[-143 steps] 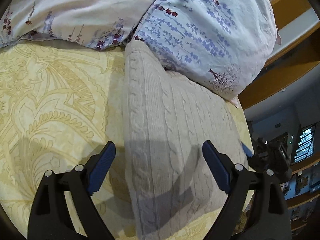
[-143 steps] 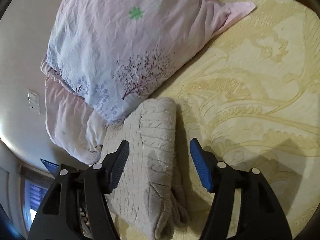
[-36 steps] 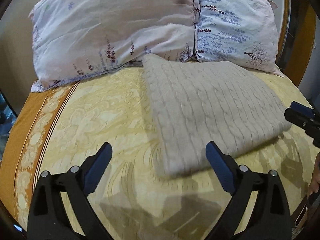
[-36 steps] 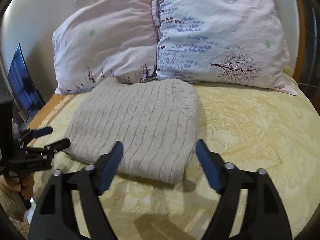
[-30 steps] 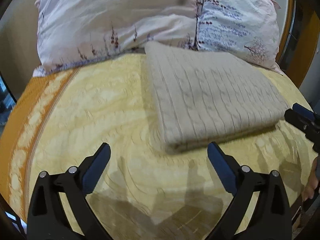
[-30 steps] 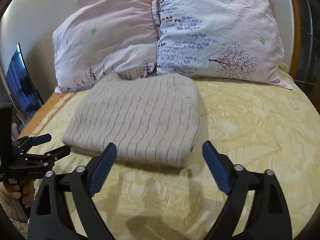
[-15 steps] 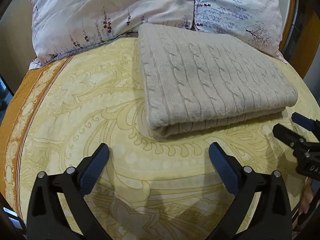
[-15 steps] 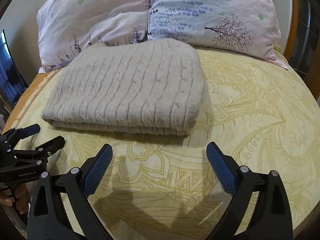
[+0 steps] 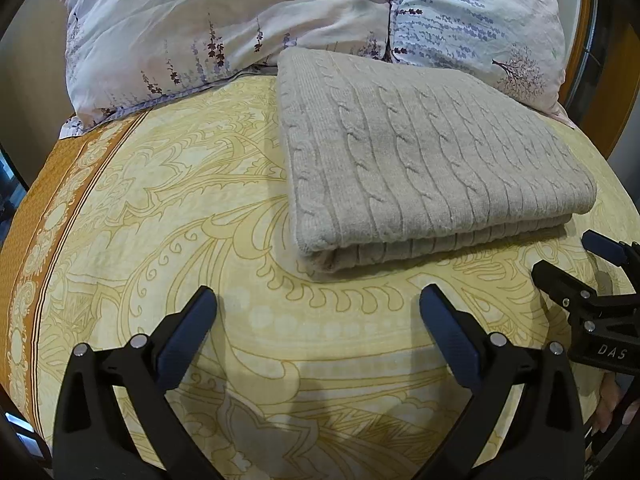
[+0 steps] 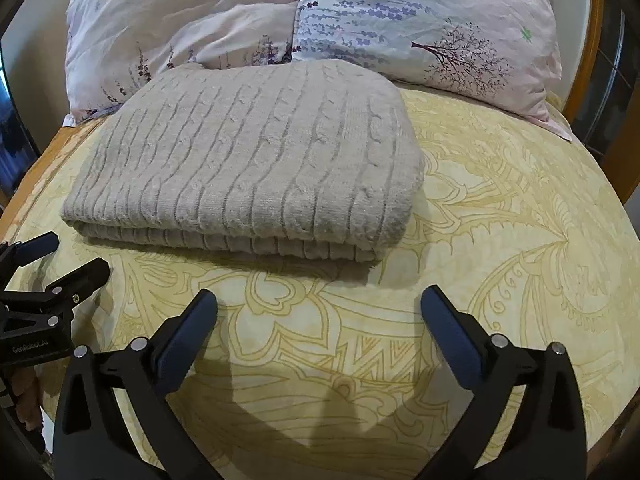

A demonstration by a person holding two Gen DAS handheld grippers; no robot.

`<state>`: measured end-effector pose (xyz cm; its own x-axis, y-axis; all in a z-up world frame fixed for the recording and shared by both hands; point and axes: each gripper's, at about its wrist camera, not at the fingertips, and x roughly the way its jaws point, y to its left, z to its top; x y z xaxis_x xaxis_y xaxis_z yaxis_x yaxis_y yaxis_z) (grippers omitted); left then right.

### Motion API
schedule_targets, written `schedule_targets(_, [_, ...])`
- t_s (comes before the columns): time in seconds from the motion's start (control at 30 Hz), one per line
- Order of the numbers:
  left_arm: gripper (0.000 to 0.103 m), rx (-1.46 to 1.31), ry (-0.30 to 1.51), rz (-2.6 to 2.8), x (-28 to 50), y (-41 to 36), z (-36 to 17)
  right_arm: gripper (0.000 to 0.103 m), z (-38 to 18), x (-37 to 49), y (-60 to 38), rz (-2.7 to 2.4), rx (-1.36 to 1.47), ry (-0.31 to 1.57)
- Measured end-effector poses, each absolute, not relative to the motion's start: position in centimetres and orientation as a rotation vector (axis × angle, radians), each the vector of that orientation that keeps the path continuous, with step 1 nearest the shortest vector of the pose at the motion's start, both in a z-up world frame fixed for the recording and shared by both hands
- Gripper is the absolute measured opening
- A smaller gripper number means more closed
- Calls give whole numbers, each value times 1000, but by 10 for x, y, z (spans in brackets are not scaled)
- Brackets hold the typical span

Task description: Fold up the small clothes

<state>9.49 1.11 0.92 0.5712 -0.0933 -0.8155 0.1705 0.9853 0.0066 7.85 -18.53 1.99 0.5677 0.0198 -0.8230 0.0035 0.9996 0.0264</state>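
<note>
The sweater (image 9: 432, 168), a beige cable-knit, is being shown in the left wrist view as a finished rectangular bundle, lying on the yellow patterned bedspread (image 9: 168, 216) with its far edge just touching the two floral pillows (image 9: 224, 28). Its doubled layers are being presented at the near edge, stacked evenly. The left tongs (image 9: 320, 328) are being held wide apart above bare bedspread, just short of the bundle, with nothing between the pads. The right tongs (image 9: 576, 268) are being caught at the right border of this view, also clear of the knit.

In the right wrist view the sweater (image 10: 256, 152) is being seen from its other side, its right fold rounded and its near edge lying straight. The right tongs (image 10: 320, 328) are being held at their widest, having just been opening further, and nothing is being gripped between them. The left tongs (image 10: 48, 264) are being shown at the left border, parted and empty, near the bundle's corner but not touching it. The bedspread (image 10: 520, 208) is lying smooth around the bundle.

The folding is being judged complete, with a clean retreat as the step in hand. It is best being done with both tongs kept wide and drawn back and up along the bedspread, so that no pad is snagging the loose knit or dragging the top layer askew. The near corners are the parts most easily being disturbed.
</note>
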Motion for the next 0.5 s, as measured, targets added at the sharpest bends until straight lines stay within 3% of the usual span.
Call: schedule_targets(0.5, [101,86,950,-152,94,11,10,102,20,78,-185,10,26,967])
